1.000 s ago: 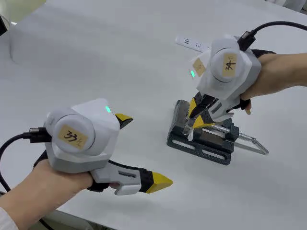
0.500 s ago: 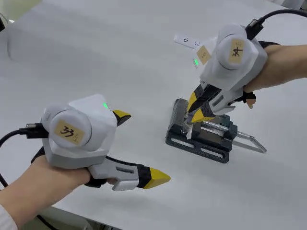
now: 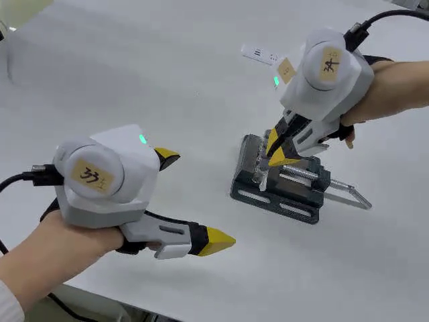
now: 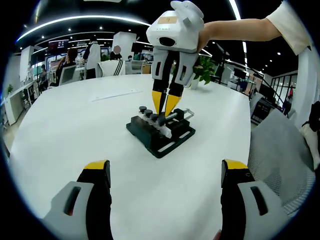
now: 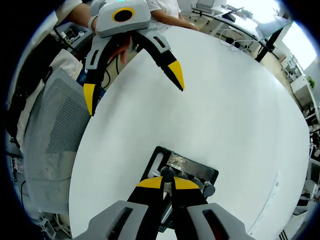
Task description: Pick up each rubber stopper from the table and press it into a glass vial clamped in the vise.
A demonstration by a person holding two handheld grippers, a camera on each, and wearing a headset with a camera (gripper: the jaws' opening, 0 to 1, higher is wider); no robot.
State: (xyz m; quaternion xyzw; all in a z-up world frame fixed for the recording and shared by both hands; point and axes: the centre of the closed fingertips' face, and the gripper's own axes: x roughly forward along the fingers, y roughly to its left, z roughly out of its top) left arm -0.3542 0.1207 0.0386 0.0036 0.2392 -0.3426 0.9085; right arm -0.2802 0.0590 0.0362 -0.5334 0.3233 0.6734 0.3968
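A black vise (image 3: 276,198) stands on the white table and clamps a row of glass vials (image 3: 261,176) topped with dark stoppers (image 4: 152,116). My right gripper (image 3: 276,150) hangs just above that row, its yellow tips almost together and nothing visible between them. In the right gripper view its tips (image 5: 167,183) hover over the vise (image 5: 192,167), with a dark stopper (image 5: 167,173) right below them. My left gripper (image 3: 194,199) stays low at the near left, jaws wide open and empty, pointed at the vise (image 4: 160,134) and the right gripper (image 4: 165,102).
The vise's metal crank handle (image 3: 348,196) sticks out to the right. A white power strip (image 3: 260,55) lies farther back on the table. The table's front edge runs close under the left gripper. A grey mesh chair (image 4: 280,150) stands beside the table.
My right gripper has lifted a little, from touching the vial row to just above it. The left gripper has stayed open in about the same place.
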